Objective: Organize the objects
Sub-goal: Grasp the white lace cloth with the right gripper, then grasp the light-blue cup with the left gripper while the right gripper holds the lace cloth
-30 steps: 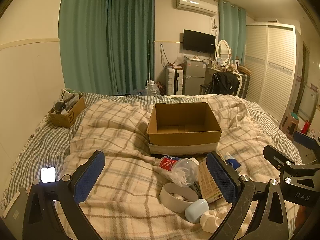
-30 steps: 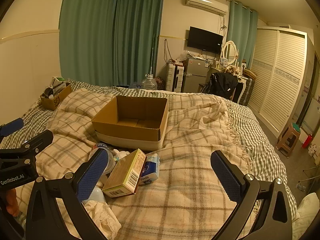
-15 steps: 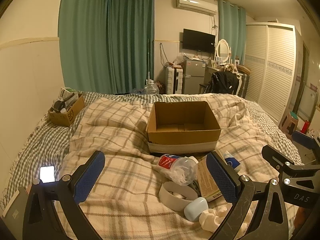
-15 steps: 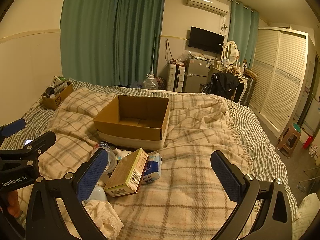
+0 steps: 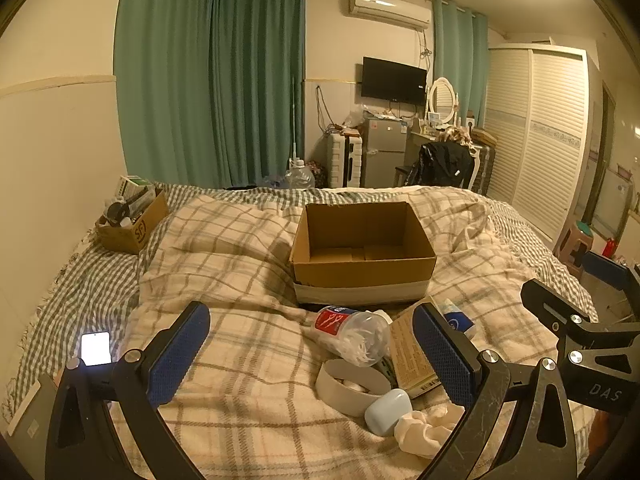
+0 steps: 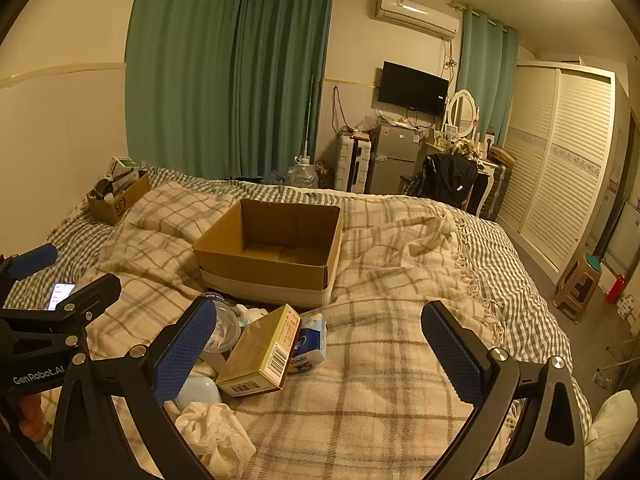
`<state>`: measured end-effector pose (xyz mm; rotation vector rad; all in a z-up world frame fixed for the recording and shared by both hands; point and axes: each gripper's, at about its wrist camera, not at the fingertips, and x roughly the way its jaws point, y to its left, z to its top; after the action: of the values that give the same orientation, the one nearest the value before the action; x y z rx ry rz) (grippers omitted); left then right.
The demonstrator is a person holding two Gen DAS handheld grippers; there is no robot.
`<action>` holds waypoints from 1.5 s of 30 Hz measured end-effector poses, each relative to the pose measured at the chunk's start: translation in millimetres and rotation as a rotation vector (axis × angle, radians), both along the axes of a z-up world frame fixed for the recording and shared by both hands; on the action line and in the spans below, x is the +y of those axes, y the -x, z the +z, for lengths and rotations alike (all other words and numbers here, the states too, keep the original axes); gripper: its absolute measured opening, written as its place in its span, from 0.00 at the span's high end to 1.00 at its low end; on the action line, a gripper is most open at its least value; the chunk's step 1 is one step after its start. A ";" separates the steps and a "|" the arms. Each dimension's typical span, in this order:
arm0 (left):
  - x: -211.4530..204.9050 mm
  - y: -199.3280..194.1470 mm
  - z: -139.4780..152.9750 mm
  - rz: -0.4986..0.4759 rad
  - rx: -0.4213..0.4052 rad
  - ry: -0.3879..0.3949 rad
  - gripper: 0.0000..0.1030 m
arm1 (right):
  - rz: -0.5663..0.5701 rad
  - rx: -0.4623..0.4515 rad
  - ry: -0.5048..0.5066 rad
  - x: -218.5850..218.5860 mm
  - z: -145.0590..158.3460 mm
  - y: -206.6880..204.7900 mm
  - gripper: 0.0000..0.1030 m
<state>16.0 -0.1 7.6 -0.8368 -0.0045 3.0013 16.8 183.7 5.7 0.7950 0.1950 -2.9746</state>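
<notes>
An empty open cardboard box (image 5: 362, 256) (image 6: 272, 256) sits on the plaid blanket. In front of it lies a pile: a clear cotton-swab jar with a red label (image 5: 352, 332), a white tape roll (image 5: 352, 386), a light blue case (image 5: 387, 411) (image 6: 198, 390), a tan carton with a barcode (image 6: 262, 354) (image 5: 410, 356), a blue tissue pack (image 6: 310, 340) (image 5: 458, 320) and a white scrunchie (image 5: 424, 430) (image 6: 214, 428). My left gripper (image 5: 310, 354) is open, above and before the pile. My right gripper (image 6: 320, 354) is open, just right of the carton.
A lit phone (image 5: 95, 348) (image 6: 60, 294) lies on the checked sheet at the left. A small box of odds and ends (image 5: 132, 220) stands by the wall. A plastic stool (image 6: 578, 280) stands on the floor to the right of the bed.
Both grippers have drifted slightly toward the box and the pile. Both stay open. Nothing on the bed has moved.
</notes>
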 end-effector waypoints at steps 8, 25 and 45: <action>-8.7 -8.8 -5.0 0.021 -0.041 0.035 0.00 | 0.058 -0.017 -0.046 -10.6 1.8 -13.2 0.00; -29.5 -3.5 -66.2 0.049 -0.191 0.021 0.00 | 0.266 -0.412 -0.074 -46.2 -111.5 -2.7 0.36; 53.6 29.1 -106.0 -0.103 -0.311 0.105 0.16 | 0.098 -0.251 -0.016 28.5 -52.7 5.8 0.76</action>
<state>-13.1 53.4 -98.4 -1.2634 0.1846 2.7657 11.0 212.2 -46.9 1.1156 0.2370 -2.7529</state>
